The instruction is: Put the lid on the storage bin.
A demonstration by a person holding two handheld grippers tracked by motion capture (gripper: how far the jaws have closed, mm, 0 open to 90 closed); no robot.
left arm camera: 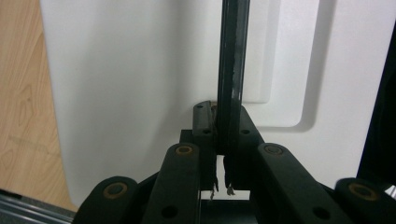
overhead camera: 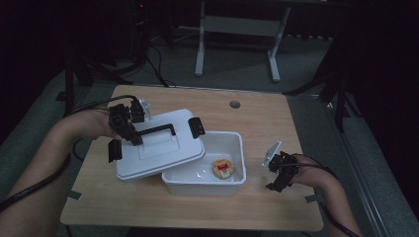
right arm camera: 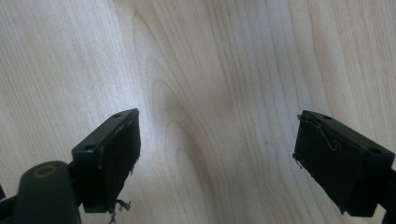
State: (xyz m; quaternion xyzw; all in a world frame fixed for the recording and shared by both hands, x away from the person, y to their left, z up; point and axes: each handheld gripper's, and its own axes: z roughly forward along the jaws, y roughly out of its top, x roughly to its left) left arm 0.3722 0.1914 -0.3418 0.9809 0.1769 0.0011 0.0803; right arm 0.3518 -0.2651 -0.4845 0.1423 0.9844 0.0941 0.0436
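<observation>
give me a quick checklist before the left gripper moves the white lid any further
1. Left gripper clamped on the black handle of the white plastic lid: ok, jaws shut on it.
2. Lid off the white rectangular plastic box: not ok, its right edge overlaps the box's left side; whether it rests on the rim, cannot tell.
3. Small round yellow item with red label lying low inside the box: ok.
4. Right gripper out of the way: ok, jaws open over the bare light wooden table, right of the box.
5. Lid's black side latches hanging free: cannot tell.
</observation>
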